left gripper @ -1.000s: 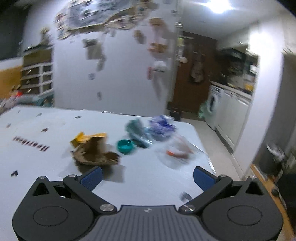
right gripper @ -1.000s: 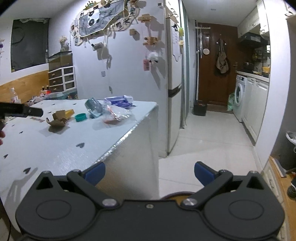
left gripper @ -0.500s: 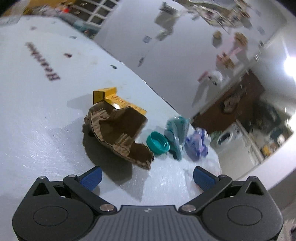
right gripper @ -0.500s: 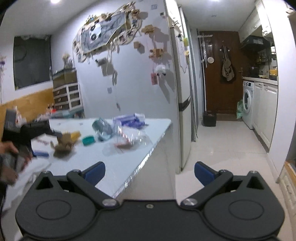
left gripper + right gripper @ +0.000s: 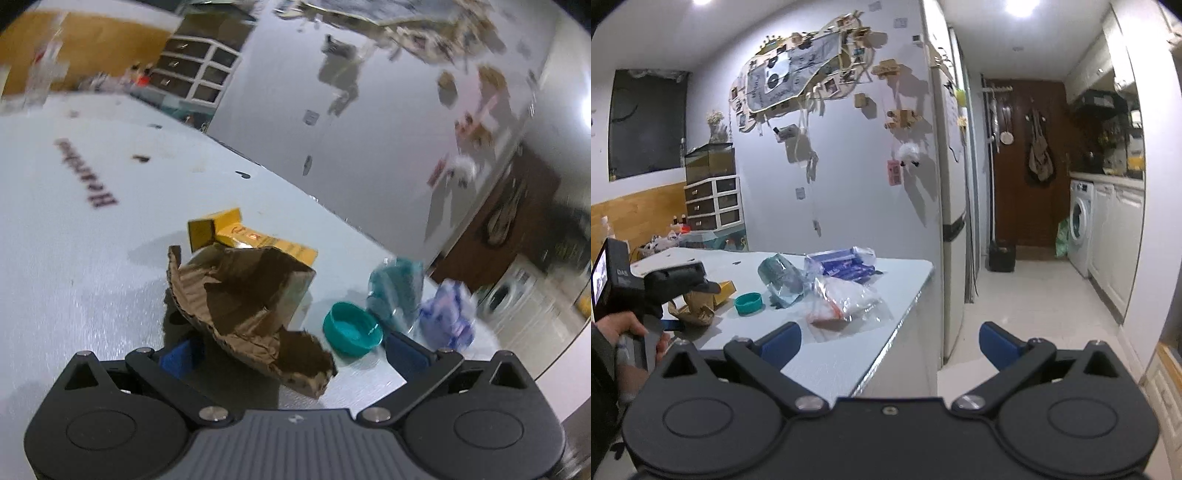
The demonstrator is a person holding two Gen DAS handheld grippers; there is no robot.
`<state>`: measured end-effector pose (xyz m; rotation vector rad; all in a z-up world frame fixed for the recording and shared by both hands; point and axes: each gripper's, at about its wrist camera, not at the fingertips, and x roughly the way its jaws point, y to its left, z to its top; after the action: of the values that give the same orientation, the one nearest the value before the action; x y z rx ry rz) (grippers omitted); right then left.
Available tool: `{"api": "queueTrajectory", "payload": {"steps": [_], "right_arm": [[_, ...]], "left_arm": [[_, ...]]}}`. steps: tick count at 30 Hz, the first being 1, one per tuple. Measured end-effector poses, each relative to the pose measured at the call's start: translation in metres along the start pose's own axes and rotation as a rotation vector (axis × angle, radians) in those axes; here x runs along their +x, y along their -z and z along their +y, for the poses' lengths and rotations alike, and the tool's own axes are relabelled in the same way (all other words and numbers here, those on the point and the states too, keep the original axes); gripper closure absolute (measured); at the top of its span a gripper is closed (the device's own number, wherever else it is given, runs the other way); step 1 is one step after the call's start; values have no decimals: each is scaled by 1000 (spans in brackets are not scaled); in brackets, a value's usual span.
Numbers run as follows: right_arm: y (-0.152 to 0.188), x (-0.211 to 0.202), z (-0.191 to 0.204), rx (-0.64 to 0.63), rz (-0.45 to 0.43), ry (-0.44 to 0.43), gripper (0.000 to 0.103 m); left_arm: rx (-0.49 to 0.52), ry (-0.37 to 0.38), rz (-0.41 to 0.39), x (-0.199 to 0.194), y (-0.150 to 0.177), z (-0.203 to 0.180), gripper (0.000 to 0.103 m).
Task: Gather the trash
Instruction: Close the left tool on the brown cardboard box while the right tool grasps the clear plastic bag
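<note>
- I count six pieces of trash on the white desk (image 5: 74, 258): one torn cardboard piece (image 5: 243, 299), one yellow carton (image 5: 255, 240), one teal cap (image 5: 351, 328), one crumpled teal bottle (image 5: 395, 291), one blue-and-white wrapper (image 5: 447, 317), and one clear plastic bag (image 5: 846, 299), which only my right wrist view shows.
- My left gripper (image 5: 291, 350) is spread wide and holds nothing; its blue pads sit on either side of the cardboard's near edge at the lower centre of the frame. I cannot tell whether either pad touches it.
- The cardboard's long axis runs from the upper left toward the lower right of the left wrist view, its ragged tip nearest the camera and its open, curled face turned upward.
- The yellow carton lies just behind the cardboard, long axis running left to right, open flap at the left.
- The cap sits open side up, just right of the cardboard, with the bottle beside it.
- My right gripper (image 5: 890, 339) is also released and empty, hanging over the desk's near edge in the lower centre of its frame.
- One hand (image 5: 624, 328) shows at the left edge of the right view.
</note>
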<state>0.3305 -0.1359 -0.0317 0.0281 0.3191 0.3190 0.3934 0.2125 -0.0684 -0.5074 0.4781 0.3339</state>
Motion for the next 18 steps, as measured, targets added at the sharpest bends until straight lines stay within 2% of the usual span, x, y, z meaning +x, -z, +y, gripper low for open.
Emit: {"api": "queueTrajectory", "payload": {"steps": [3, 8, 16, 18], "right_arm": [[-8, 15, 7, -27, -4, -25, 0], [-26, 51, 24, -99, -6, -86, 0], [-43, 117, 51, -163, 64, -85, 0], [-44, 131, 59, -171, 76, -86, 2]], "left_arm": [[36, -6, -7, 3, 1, -1, 1], [33, 3, -9, 4, -1, 3, 2], [-7, -21, -33, 3, -3, 11, 27], [-19, -9, -31, 3, -3, 13, 40]]}}
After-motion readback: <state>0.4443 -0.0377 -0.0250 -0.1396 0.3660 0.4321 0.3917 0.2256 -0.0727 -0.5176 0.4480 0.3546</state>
